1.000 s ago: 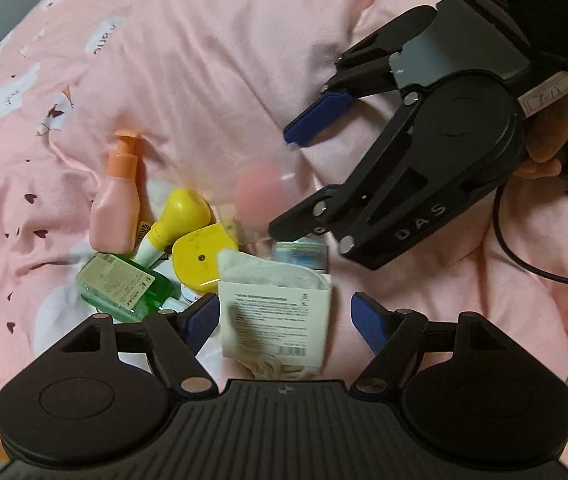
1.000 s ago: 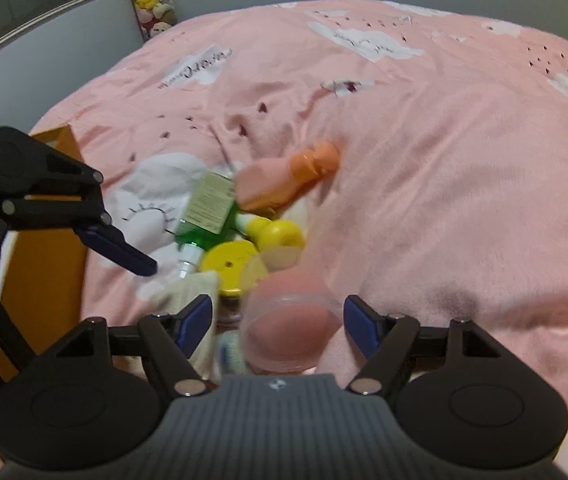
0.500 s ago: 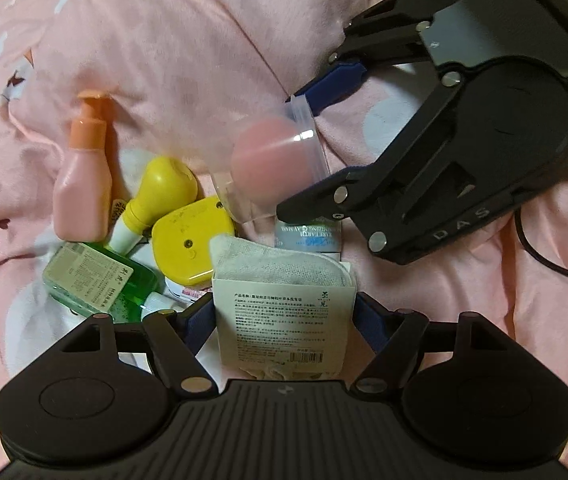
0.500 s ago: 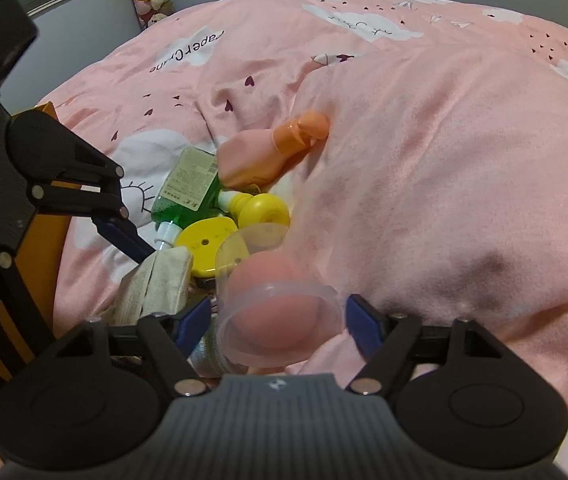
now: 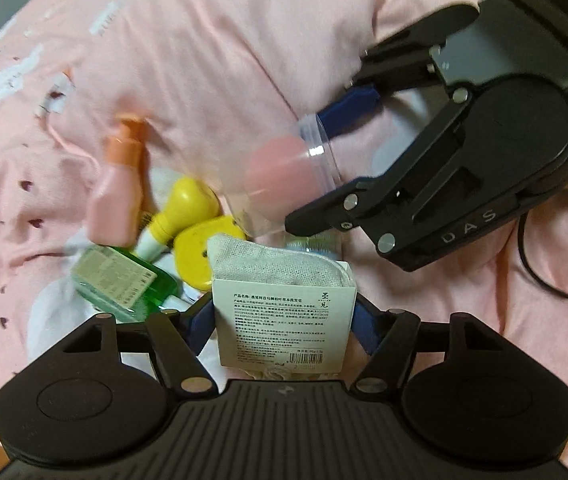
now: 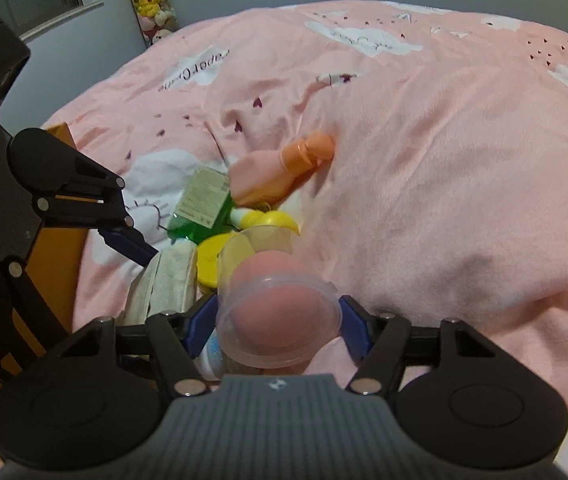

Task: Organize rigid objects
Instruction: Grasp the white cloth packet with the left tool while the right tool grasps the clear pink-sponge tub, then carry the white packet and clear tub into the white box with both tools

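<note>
My left gripper (image 5: 282, 320) is shut on a white boxed soap pack (image 5: 284, 320) with a cloth pouch on top; the pack also shows in the right wrist view (image 6: 166, 286). My right gripper (image 6: 278, 330) is shut on a clear plastic jar holding a pink sponge (image 6: 278, 316), lifted above the pile; the jar shows in the left wrist view (image 5: 284, 176). On the pink bedspread lie a pink pump bottle (image 5: 118, 196), a green bottle (image 5: 124, 280), a yellow squeeze bottle (image 5: 182, 210) and a yellow round case (image 5: 200, 248).
A small blue-and-white tube (image 5: 313, 246) lies under the right gripper. An orange box (image 6: 54, 236) stands at the bed's left edge. A black cable (image 5: 543, 276) runs over the bedspread at right. Plush toys (image 6: 150, 4) hang on the far wall.
My right gripper closed on the sponge jar and lifted it. My left gripper closed on the soap pack and raised it slightly.
</note>
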Available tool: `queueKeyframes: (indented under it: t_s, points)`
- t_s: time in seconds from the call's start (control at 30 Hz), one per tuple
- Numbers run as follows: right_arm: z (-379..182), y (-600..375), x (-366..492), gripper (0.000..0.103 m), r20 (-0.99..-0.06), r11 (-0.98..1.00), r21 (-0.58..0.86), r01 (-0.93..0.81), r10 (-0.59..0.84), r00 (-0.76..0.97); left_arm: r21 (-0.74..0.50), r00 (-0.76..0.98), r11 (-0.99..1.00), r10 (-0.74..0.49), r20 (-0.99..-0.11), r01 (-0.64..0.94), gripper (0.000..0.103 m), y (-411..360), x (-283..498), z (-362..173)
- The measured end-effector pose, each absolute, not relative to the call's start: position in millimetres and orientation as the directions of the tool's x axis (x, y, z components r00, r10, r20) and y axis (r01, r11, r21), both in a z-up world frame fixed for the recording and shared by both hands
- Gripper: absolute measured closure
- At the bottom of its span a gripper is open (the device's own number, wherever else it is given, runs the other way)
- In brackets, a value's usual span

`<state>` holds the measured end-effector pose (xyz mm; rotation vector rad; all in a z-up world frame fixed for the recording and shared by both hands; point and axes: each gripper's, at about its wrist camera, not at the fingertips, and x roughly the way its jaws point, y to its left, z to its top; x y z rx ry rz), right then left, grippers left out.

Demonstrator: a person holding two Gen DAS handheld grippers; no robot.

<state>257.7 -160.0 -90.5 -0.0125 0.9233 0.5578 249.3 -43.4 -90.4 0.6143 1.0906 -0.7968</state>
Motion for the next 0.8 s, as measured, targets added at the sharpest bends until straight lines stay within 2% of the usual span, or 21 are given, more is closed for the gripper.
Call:
queueKeyframes:
  t_s: [0.23,0.37,0.57,0.8]
  points:
    - [-56.5,-161.8,249.8,0.038,-0.722,0.856,0.189,-0.482,0.453,0.522,0.081,0.329,0.614,-0.304,-0.894,0.785,0.023,-19.8,228.6,-33.7]
    - [-24.8,-153.7,236.1,0.038,-0.687,0.814,0.157,-0.559,0.497,0.530,0.110,0.369,0.635,-0.292,-0.883,0.765,0.023,2.1,205.9,2.0]
    - [23.1,-119.5,212.6,0.038,-0.640,0.710,0.099,-0.698,0.582,0.501,0.149,0.390,0.674,-0.221,-0.894,0.723,0.023,34.4,165.6,30.1]
    - [46.8,-59.3,186.2,0.038,-0.642,0.525,0.051,-0.849,0.669,0.375,0.200,0.338,0.673,-0.078,-0.938,0.712,0.023,71.5,121.9,20.1]
